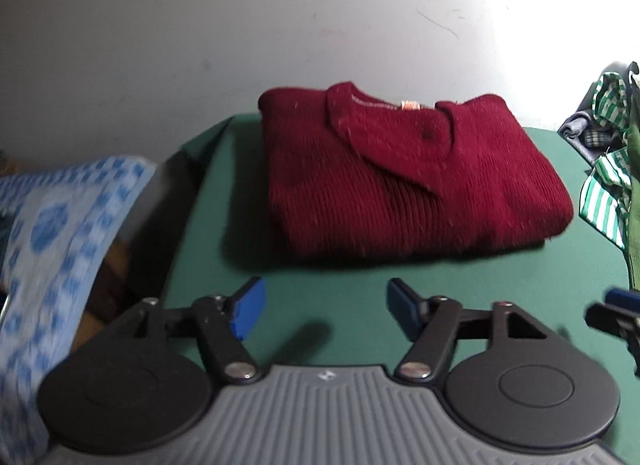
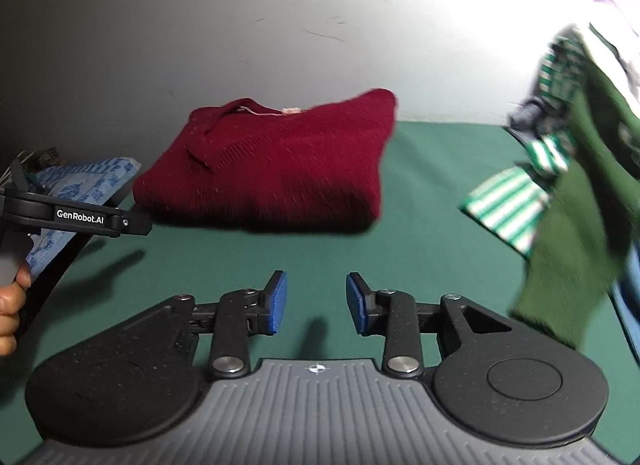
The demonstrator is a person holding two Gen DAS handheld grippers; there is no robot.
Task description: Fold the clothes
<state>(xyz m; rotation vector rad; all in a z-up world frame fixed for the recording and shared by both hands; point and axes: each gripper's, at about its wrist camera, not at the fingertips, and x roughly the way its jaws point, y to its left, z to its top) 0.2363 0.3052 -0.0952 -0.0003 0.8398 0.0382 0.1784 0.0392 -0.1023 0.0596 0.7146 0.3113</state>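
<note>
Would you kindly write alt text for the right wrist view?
A folded maroon sweater lies on a green table, beyond the open, empty right gripper. A heap of green and striped clothes sits at right; the left gripper enters at left.

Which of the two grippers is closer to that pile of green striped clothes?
Right. The right gripper hovers open beside the striped clothes pile at its right; the left gripper, open too, sits farther left, facing the folded maroon sweater.

Green table point(image 1: 340, 285): folded maroon sweater point(image 1: 400, 177), clothes heap point(image 2: 560, 185).
</note>
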